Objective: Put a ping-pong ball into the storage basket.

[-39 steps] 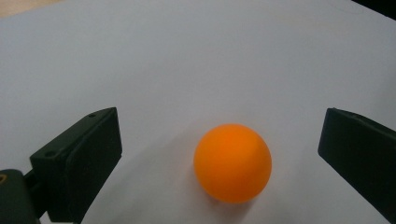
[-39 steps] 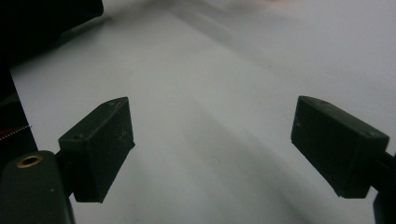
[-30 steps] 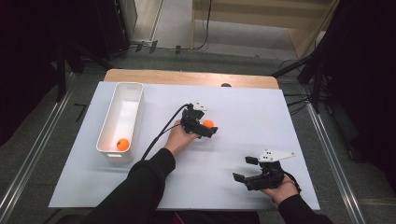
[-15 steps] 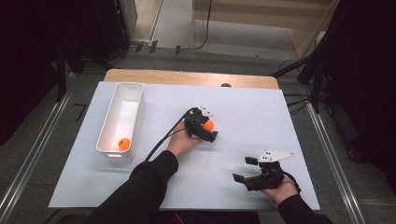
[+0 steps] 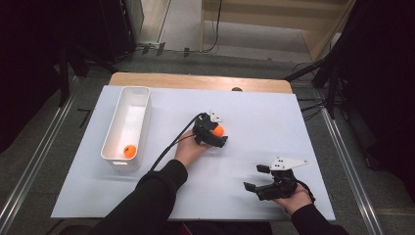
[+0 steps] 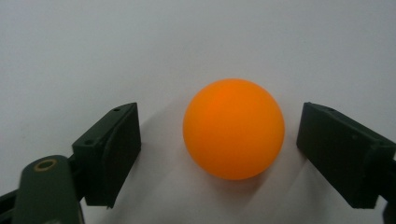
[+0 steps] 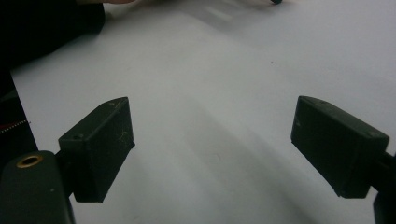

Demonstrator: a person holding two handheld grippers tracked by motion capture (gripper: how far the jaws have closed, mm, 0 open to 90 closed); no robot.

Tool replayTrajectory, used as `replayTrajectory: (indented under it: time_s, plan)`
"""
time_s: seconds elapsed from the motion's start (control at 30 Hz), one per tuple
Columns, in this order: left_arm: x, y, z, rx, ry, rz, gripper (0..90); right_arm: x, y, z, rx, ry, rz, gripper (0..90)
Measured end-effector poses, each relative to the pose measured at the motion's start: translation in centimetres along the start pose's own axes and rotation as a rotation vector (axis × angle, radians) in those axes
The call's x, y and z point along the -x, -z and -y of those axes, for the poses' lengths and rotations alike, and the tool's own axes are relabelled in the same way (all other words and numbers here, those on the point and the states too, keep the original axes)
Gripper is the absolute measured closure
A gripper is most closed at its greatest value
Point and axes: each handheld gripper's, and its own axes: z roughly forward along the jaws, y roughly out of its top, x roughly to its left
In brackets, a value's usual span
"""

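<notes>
An orange ball (image 6: 233, 128) rests on the white table sheet (image 5: 254, 112) near its middle. My left gripper (image 6: 220, 112) is open, with one jaw on each side of the ball and a gap on both sides. From above, the left gripper (image 5: 211, 131) sits low over the sheet with the ball (image 5: 218, 130) at its tip. A second orange ball (image 5: 129, 151) lies in the near end of a white tray (image 5: 142, 105). My right gripper (image 5: 254, 177) is open at the front right, and its jaws (image 7: 210, 105) have nothing between them.
The long white tray stands at the left of the sheet, running front to back. A wooden table edge (image 5: 195, 81) shows behind the sheet. The left gripper's black cable (image 5: 171, 142) trails back along the forearm. A dark sleeve (image 7: 42, 28) crosses the right gripper view's top left.
My left gripper has edged a little to the right, so the ball now sits between its jaws. The right gripper has stayed where it was.
</notes>
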Motion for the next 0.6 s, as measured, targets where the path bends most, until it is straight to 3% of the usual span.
replayTrajectory:
  time_s: [0.07,0.33,0.43,0.6]
  plan:
    - [0.02,0.09,0.06,0.01,-0.005,0.014,19.3,0.0,0.01,0.0,0.0,0.001,0.0,11.6]
    - [0.04,0.37,0.19,0.037,0.002,0.0,44.2,-0.09,-0.06,0.02,-0.008,0.004,-0.005,11.6]
    - [0.16,0.39,0.2,0.043,-0.002,0.001,50.1,-0.05,-0.05,0.02,-0.01,0.004,-0.004,11.6]
    - [0.1,0.4,0.2,0.042,0.003,0.006,50.8,-0.08,-0.06,0.0,-0.011,0.005,-0.006,11.6]
